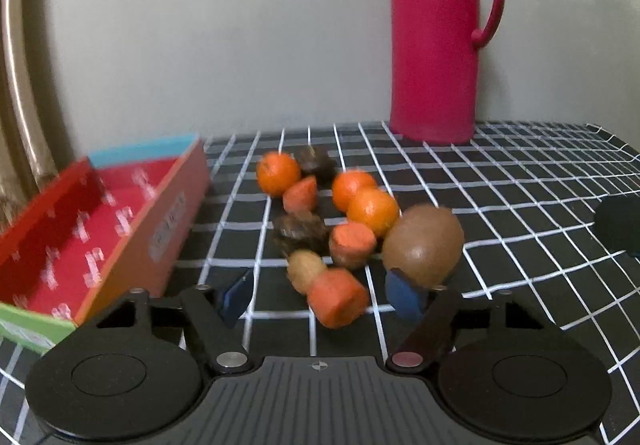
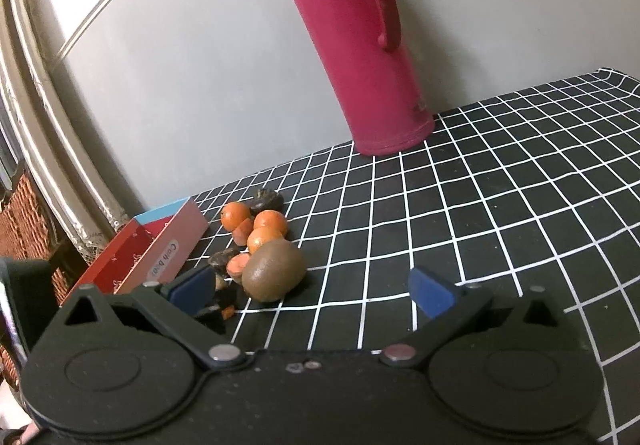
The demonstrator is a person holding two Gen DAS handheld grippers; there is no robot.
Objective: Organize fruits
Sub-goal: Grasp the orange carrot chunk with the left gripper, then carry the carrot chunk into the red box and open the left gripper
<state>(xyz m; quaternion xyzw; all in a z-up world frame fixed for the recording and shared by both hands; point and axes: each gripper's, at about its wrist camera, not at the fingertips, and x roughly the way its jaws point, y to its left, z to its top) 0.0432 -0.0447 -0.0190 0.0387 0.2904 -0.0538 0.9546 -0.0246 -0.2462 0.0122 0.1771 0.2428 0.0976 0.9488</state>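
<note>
L gripper [image 1: 324, 297] low, angled down, astride carrot piece [image 1: 338, 299]

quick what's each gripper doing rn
left gripper: open around a carrot piece, not pinching it
right gripper: open, holding nothing

Checked tablecloth [image 2: 500, 185] under fruit pile [image 1: 340, 221], red box [image 1: 80, 237], pink flask [image 1: 434, 45]

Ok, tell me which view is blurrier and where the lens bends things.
Left wrist view: smeared by motion, the carrot chunk and kiwi soft-edged; grid lines curve near the edges. Right wrist view: sharper, the kiwi crisp, though the flask leans and the wall trim bows from fisheye distortion.
</note>
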